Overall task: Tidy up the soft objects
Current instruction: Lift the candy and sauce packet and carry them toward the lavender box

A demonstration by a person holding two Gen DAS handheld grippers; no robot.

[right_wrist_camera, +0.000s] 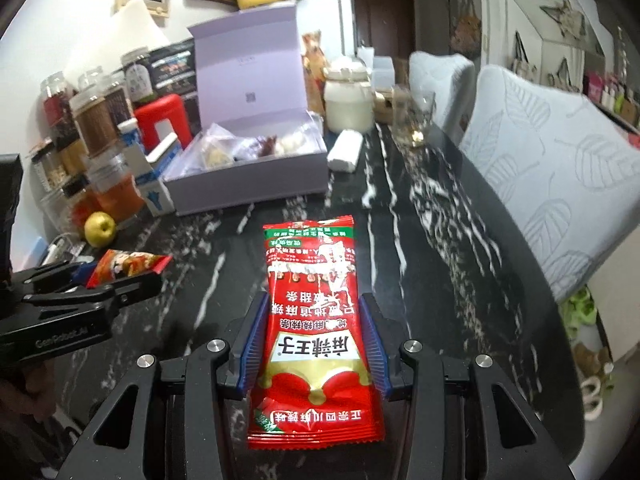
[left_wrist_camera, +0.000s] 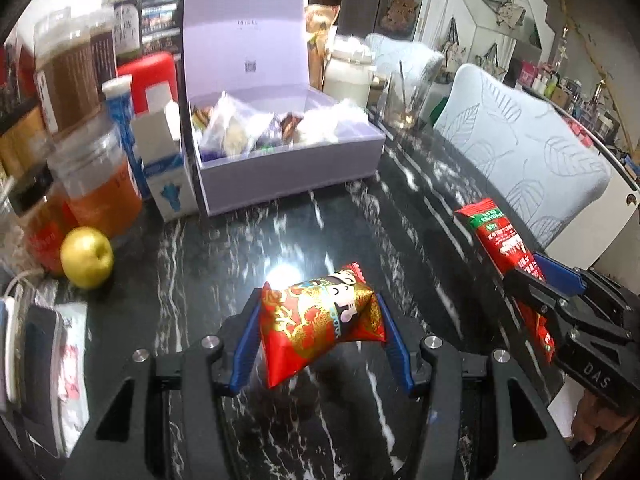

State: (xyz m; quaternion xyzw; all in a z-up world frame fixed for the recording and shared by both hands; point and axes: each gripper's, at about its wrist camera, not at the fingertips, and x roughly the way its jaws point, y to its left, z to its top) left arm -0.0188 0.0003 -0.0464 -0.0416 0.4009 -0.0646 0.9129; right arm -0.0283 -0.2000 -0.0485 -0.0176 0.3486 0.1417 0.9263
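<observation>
Both tongs are pinching snack packets above the dark marbled desk (left_wrist_camera: 400, 200). Left tongs (left_wrist_camera: 320, 312) clamp a puffy red-and-gold packet (left_wrist_camera: 320, 320) across its middle, blue pads denting its sides. Right tongs (right_wrist_camera: 314, 344) squeeze a flat red spicy-strip packet (right_wrist_camera: 316, 328) by its long edges, the film bowing slightly between the pads.

Judging by the task, the step in hand is the carry: each packet is clear of the desk and bound for the open lilac box (left_wrist_camera: 288, 168), which stands well ahead with its lid upright and several wrapped items already inside. The next move calls for bringing both tongs forward over the box's near wall, then spreading them one at a time so the packets do not collide.

The red-and-gold packet lies crosswise, its long axis running between the pads, one crimped end jutting up and right. The strip packet points straight ahead along the tongs, its long axis aimed roughly at the box, with a good part of it overhanging beyond the fingertips, so it may droop.
</observation>
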